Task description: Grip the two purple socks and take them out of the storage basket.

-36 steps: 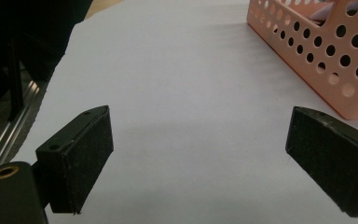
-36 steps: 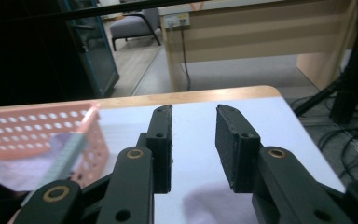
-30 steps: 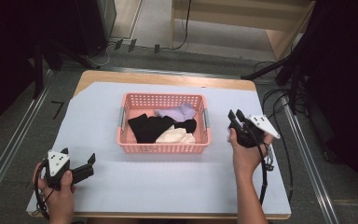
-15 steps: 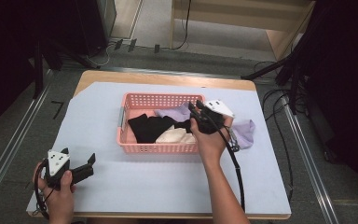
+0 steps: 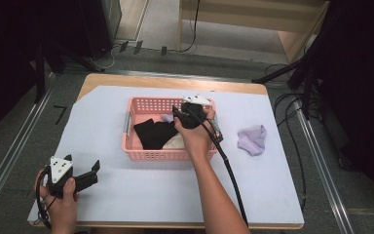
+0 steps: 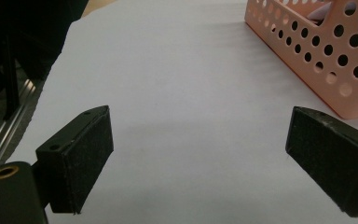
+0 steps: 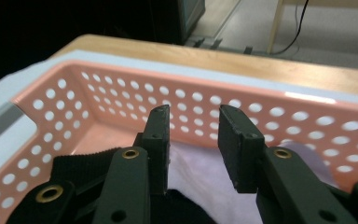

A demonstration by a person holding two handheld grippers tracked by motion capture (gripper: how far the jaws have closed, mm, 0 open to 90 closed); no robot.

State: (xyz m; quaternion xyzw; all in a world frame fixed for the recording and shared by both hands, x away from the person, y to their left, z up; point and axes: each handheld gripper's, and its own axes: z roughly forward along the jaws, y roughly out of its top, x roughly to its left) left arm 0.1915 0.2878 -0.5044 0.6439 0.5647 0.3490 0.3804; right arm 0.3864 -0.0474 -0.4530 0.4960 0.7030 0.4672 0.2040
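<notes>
A pink perforated basket [image 5: 148,153] is set near the middle of the white-covered table [image 5: 126,195], and black cloth [image 5: 153,134], a cream piece [image 5: 175,142] and a pale lilac piece [image 7: 200,172] are held in it. 1 lilac garment [image 5: 252,139] is laid on the table just right of the basket. The right gripper [image 7: 193,126] is held over the basket's inside, its jaws parted by a narrow gap with nothing between. Well left of the basket, the left gripper [image 6: 200,154] is held low, its jaws spread wide.
</notes>
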